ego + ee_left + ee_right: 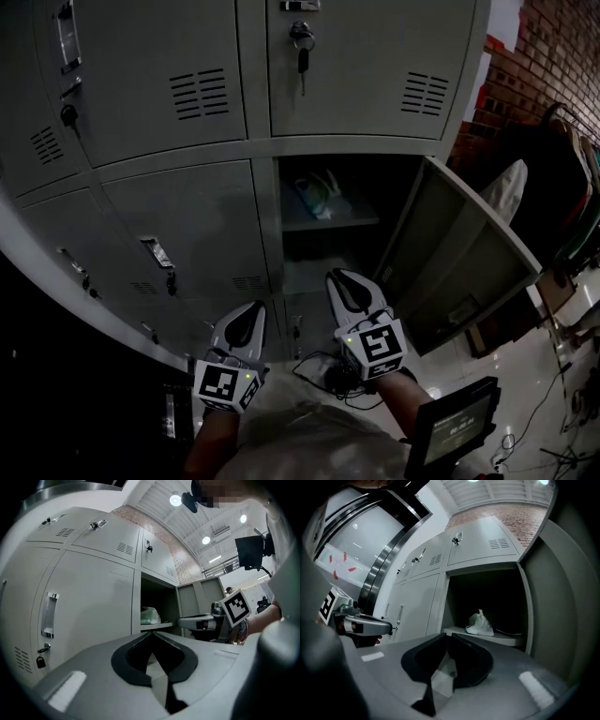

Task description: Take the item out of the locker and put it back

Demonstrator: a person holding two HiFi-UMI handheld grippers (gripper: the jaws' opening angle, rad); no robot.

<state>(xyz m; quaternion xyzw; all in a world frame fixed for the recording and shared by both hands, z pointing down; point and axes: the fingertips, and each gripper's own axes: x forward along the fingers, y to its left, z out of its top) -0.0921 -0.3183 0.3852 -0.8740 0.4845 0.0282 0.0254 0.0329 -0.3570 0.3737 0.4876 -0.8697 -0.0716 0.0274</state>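
**Both claws shut and empty, bag on the locker shelf**

Closest to me are the two claws, held low in front of the locker bank. The left claw (251,314) has its jaws pressed together with nothing between them, and the left gripper view shows the same. The right claw (345,281) is also closed tip to tip and empty. It sits a little further forward and points at the open locker (330,246). Neither one touches anything.

The thing I am after is a crumpled pale bag (314,195) lying on the shelf (352,221) inside that compartment, towards its left side. From the right gripper view the bag (479,624) rests close to the shelf's front edge, with a bunched peak standing up on top. The door (459,253) hangs wide open on the right.

As I judge it, the take-out has not begun and the reach is the step in hand. The right claw is better placed, so I would use that one. I would open its jaws fully before they cross the locker's front, because spreading them beside a soft bag risks shoving it deeper. I would come in above the shelf edge, level with the bag's peak, and stay left of the door.

I would close on the bunched top rather than the loose sides, since thin plastic probably slips or tears when pinched flat. Then I would lift slightly before drawing back, so the bag doesn't drag over the shelf lip. The left claw should stay clear, low and to the left.
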